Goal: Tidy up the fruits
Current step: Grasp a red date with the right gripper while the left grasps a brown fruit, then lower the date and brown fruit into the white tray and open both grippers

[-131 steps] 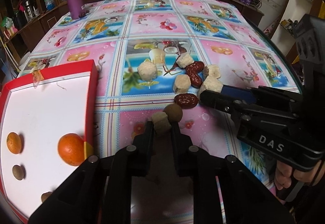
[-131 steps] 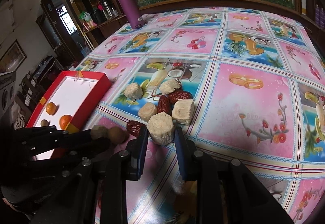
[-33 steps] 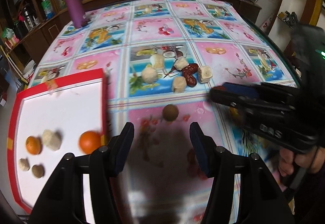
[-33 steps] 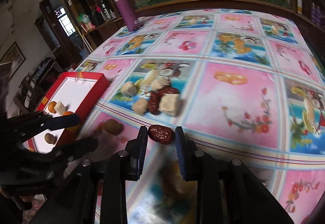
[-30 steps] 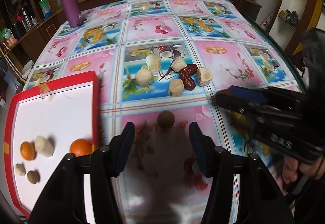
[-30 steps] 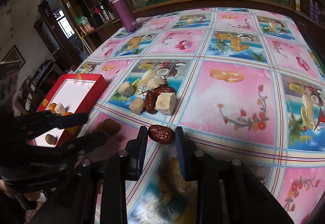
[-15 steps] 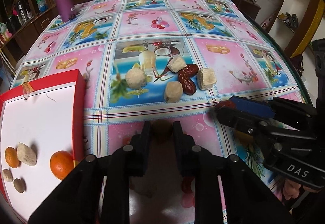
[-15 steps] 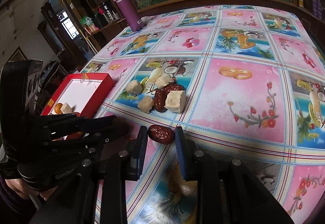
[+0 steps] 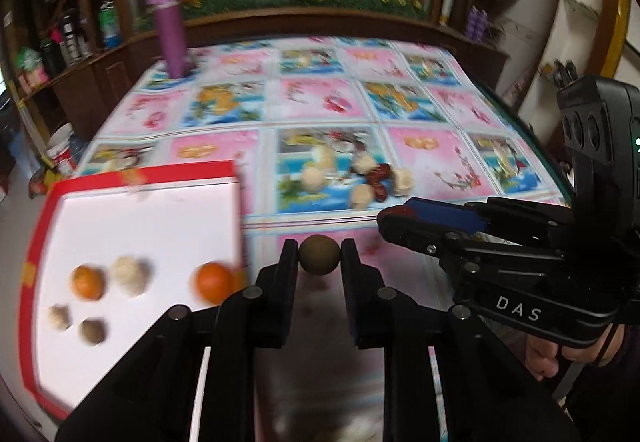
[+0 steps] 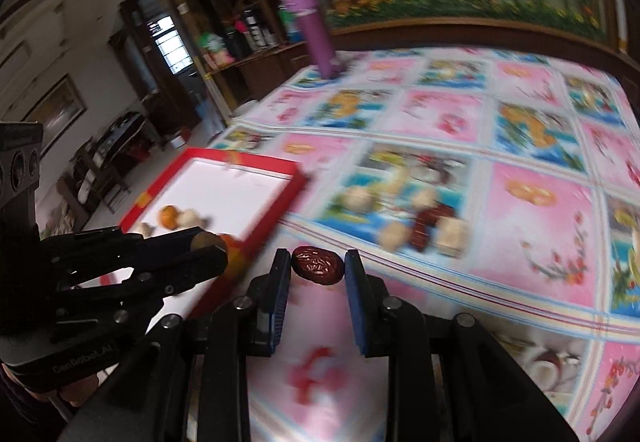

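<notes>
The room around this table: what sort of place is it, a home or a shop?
Probably a home dining room. The table wears a fruit-print cloth, a painting hangs on the wall, and shelves hold bottles.

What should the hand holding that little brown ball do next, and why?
Probably carry it left and set it in the red tray. The left gripper is shut on the brown ball, and similar fruits, including an orange, already lie there.

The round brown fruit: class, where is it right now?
In the left wrist view, the round brown fruit sits clamped in the left gripper, just right of the red tray.
</notes>
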Action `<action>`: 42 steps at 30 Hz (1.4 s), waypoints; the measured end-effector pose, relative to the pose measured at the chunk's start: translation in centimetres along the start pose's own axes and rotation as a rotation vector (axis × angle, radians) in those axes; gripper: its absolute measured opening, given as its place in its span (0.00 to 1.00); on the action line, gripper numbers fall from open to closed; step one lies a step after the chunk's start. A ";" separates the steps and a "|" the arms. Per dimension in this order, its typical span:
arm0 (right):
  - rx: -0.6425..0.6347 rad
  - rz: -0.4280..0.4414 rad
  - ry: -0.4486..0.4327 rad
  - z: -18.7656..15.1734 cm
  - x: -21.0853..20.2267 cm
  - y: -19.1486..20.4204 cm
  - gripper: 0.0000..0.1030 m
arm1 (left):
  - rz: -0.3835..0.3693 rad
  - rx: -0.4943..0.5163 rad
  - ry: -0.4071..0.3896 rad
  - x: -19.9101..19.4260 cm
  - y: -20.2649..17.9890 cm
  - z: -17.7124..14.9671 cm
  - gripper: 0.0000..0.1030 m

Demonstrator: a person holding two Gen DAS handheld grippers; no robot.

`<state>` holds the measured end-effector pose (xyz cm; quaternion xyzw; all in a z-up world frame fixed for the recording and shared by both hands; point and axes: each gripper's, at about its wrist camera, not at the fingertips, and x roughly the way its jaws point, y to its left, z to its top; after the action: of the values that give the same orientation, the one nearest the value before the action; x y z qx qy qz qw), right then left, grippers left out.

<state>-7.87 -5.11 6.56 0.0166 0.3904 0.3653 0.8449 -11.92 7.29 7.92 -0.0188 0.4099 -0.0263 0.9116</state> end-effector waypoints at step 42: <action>-0.202 -0.010 0.217 -0.4 12.3 14.7 0.26 | 0.223 -0.329 0.050 -2.1 18.6 -8.6 0.23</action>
<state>-11.76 13.31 2.95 -0.1100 0.4408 0.3981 0.7969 -19.15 25.89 2.77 -0.1213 0.4309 0.1414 0.8830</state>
